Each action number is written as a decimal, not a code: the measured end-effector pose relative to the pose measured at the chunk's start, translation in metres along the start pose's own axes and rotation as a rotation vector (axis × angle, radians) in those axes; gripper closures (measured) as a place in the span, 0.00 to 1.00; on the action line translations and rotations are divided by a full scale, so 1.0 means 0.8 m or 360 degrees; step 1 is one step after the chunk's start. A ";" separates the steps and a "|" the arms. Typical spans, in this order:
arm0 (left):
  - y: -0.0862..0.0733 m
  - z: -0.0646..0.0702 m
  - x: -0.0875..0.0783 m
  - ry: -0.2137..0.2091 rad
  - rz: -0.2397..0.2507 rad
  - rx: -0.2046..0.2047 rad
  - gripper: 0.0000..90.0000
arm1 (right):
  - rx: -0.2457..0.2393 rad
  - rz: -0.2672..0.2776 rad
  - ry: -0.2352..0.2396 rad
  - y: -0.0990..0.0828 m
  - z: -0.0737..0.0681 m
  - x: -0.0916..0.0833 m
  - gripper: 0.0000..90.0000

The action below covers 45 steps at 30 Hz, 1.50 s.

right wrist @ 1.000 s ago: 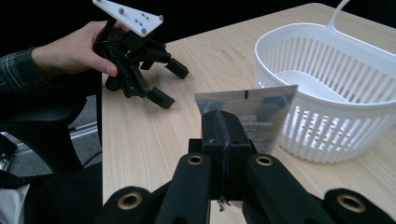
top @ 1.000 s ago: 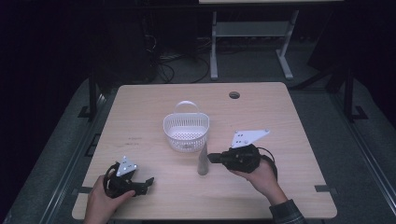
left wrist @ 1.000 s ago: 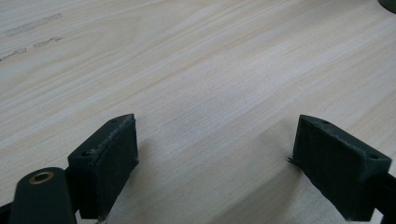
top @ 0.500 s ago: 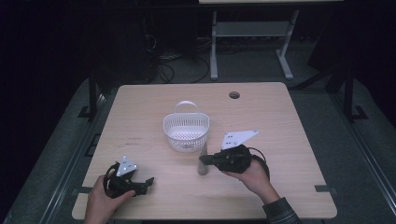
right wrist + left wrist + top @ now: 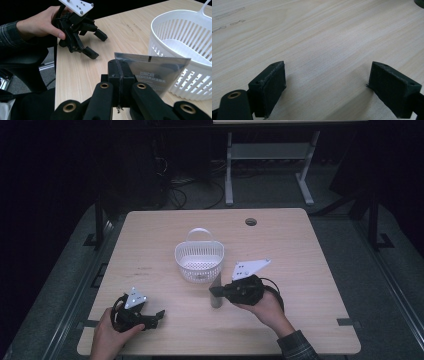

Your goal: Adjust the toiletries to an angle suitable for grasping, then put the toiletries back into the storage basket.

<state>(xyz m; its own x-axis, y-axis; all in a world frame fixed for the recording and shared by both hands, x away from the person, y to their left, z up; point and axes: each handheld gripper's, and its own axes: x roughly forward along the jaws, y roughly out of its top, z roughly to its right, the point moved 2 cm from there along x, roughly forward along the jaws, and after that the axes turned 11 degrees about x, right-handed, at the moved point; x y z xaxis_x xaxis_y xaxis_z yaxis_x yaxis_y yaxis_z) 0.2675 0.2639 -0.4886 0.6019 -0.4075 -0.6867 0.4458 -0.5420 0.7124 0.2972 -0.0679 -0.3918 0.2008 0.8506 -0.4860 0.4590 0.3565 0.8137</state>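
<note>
A flat silver-grey pouch (image 5: 157,72) with dark print is pinched at its edge by my right gripper (image 5: 120,72), which is shut on it. Seen from the high view, the pouch (image 5: 216,295) hangs upright just in front of the white slotted basket (image 5: 199,260), with the right gripper (image 5: 215,291) pointing left at it. The basket (image 5: 180,32) is empty and stands right beside the pouch. My left gripper (image 5: 157,316) rests near the table's front left corner, jaws open (image 5: 327,92) over bare wood. In the right gripper view the left gripper (image 5: 96,45) is held by a hand.
The light wooden table (image 5: 300,270) has a round cable hole (image 5: 251,221) at its far right. A metal frame (image 5: 270,155) and cables lie on the dark floor beyond the far edge.
The right hand has shifted a little to the left with the pouch, closer to the basket's front. The left gripper has stayed where it was.
</note>
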 end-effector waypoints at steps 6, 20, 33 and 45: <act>0.000 0.000 0.000 0.0000 0.0000 0.0000 0.14 | -0.0009 -0.0013 -0.0009 0.000 -0.001 0.004 1.00; 0.000 0.000 -0.001 0.0004 -0.0005 0.0000 0.15 | 0.0050 0.0001 -0.0194 0.003 -0.007 -0.022 0.52; 0.000 0.001 -0.001 0.0006 -0.0005 -0.0004 0.15 | 0.0152 0.0027 -0.0321 0.009 0.001 -0.031 0.16; 0.000 0.001 -0.001 0.0006 -0.0003 -0.0009 0.15 | 0.0109 -0.0012 -0.0341 0.024 -0.005 -0.013 0.06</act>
<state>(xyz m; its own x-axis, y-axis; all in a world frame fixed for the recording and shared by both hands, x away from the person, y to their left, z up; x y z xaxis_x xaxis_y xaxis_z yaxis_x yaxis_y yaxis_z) 0.2668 0.2637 -0.4886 0.6038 -0.4036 -0.6874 0.4505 -0.5386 0.7119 0.3006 -0.0684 -0.3695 0.3731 0.7437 -0.5548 0.5173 0.3296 0.7898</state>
